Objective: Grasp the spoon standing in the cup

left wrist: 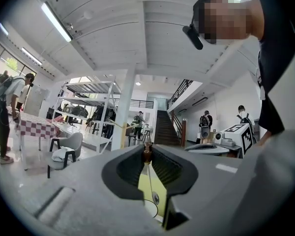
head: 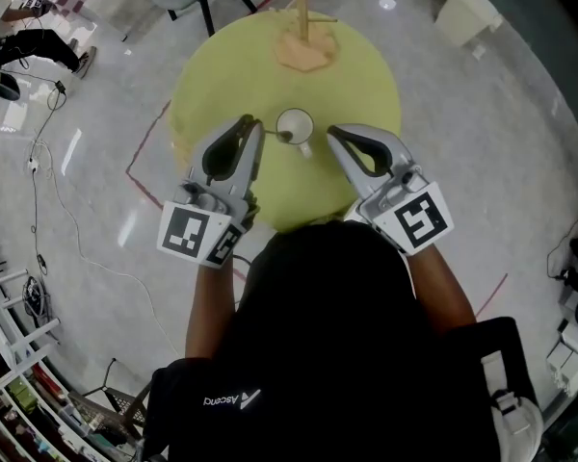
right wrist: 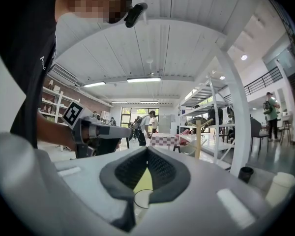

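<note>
A white cup (head: 296, 125) stands in the middle of the round yellow-green table (head: 222, 75). A thin metal spoon (head: 274, 134) leans out of the cup to the left. My left gripper (head: 257, 123) is shut on the top end of its handle. In the left gripper view the spoon (left wrist: 150, 180) runs from the closed tips (left wrist: 147, 152) down into the cup (left wrist: 146, 209). My right gripper (head: 331, 132) hovers just right of the cup, shut with nothing in it. In the right gripper view its jaws (right wrist: 147, 150) meet above the cup (right wrist: 141, 198).
A wooden stand (head: 303, 37) with a flat hexagonal base sits at the table's far edge. Red tape lines (head: 144, 142) mark the floor to the left. A white box (head: 467, 12) lies on the floor at the upper right, and a seated person (head: 34, 41) is at the upper left.
</note>
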Tool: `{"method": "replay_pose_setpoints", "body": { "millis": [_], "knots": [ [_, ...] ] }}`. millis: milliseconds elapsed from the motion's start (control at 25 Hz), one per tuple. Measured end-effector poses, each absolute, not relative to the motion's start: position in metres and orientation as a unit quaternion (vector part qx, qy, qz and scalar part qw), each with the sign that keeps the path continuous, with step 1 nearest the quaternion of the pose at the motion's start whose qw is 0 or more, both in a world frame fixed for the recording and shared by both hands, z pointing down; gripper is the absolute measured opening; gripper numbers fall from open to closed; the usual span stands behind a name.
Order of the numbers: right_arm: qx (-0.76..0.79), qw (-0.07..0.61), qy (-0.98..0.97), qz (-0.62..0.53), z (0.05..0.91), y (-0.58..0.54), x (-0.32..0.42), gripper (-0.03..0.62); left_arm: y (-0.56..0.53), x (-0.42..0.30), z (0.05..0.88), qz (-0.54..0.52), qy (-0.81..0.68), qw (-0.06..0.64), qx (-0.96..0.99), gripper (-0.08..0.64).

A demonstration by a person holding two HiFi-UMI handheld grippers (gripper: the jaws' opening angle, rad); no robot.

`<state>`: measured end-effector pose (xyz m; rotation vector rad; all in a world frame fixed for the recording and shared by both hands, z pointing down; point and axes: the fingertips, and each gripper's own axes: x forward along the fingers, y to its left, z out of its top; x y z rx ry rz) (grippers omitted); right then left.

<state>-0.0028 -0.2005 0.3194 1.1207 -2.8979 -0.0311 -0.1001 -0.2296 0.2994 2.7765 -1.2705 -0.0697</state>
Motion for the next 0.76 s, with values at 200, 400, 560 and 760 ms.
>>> {"method": "replay_pose_setpoints", "body": {
  "millis": [200, 400, 560, 760],
  "knots": [
    [0.361, 0.022, -0.932, -0.007, 0.3184, -0.2017, -0.0009, 0.003, -0.2324, -0.0982, 0.2961, -0.027, -0.415, 0.046, 0.908, 0.055],
    [0.361, 0.021, -0.932, -0.006, 0.3197, -0.2036, -0.0022, 0.003, -0.2349, -0.0988, 0.2989, -0.027, -0.414, 0.049, 0.909, 0.055],
    [0.361, 0.021, -0.932, -0.006, 0.3235, -0.2011, -0.0022, 0.003, -0.2330, -0.0978, 0.3021, -0.027, -0.413, 0.051, 0.909, 0.055],
    [0.361, 0.022, -0.932, -0.006, 0.3266, -0.1999, 0.0005, 0.003, -0.2324, -0.0948, 0.3056, -0.025, -0.412, 0.051, 0.909, 0.055]
  ]
}}
